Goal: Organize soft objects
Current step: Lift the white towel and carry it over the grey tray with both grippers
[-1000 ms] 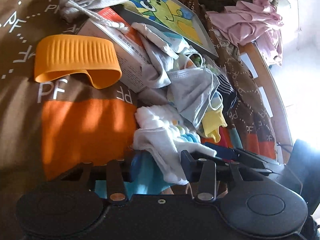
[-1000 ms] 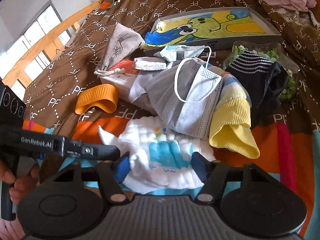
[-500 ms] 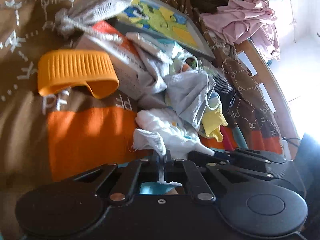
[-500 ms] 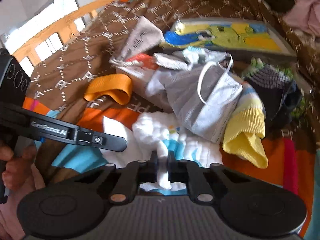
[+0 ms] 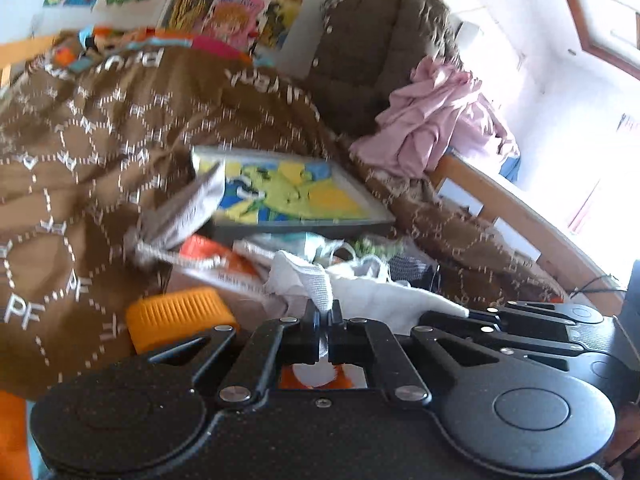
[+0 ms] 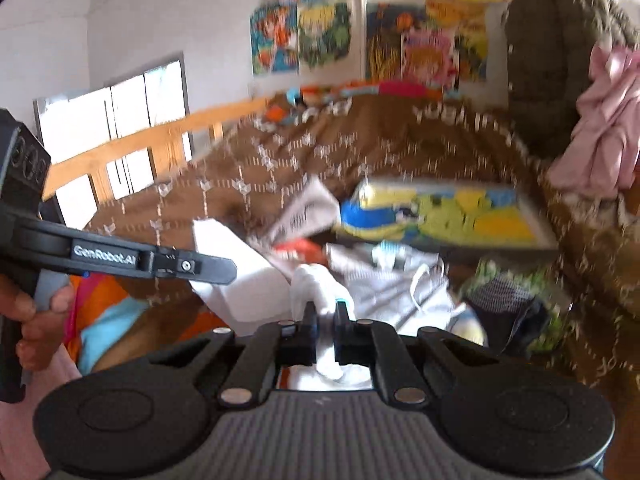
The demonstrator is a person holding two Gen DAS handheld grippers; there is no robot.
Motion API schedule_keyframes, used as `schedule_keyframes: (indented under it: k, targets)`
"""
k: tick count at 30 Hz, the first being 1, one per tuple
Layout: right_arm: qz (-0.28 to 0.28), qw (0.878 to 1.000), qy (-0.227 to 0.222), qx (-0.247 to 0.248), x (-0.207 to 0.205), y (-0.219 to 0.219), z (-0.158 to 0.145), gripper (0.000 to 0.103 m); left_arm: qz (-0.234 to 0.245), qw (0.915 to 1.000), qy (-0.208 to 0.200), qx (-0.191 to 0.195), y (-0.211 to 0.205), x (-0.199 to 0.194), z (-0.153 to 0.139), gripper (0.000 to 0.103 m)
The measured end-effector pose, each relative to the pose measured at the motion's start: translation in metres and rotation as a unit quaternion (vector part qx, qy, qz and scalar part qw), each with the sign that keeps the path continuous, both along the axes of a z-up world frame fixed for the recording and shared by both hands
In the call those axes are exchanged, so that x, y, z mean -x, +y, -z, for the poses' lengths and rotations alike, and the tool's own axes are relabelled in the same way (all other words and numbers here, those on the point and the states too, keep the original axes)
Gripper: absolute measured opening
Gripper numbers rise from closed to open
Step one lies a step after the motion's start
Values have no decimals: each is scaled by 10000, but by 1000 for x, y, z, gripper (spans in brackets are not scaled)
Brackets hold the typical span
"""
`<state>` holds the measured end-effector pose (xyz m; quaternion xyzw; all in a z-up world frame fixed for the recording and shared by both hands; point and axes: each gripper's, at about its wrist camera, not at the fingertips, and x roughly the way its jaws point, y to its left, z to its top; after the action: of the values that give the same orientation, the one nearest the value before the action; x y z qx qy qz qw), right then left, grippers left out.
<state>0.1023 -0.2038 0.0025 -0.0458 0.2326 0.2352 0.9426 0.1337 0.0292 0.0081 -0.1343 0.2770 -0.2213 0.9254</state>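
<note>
Two claws pinch the same white cloth: the left claw is clamped on a bunched corner and the right claw on another fold, so the cloth hangs between them, raised off the brown bed cover just in front of the clutter of masks and socks. It looks light, limp and thin, likely to sag and crumple wherever it is unsupported. Corners or hemmed edges seem the best hold, since a mid-panel pinch would only gather loose folds.
</note>
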Motion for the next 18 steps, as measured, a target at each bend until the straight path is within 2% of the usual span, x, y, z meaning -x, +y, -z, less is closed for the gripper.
schedule_keyframes:
  k: [5,9,14,18]
  targets:
    - [162,9985,-345,-383,1,-10,-27,8,-107,9996,-219,106,4,-6,-23,2]
    - [245,9961,-476,-700,-18,-19,-50,8,-164,9987,-458,135,7,-26,-45,2]
    - [346,9931,-700,-877,-66,-19,-72,8,-309,9966,-726,238,9,-76,-64,2]
    - [482,9911,-743,-989,-118,-14,-77,8,-387,9955,-825,247,5,-123,-61,2]
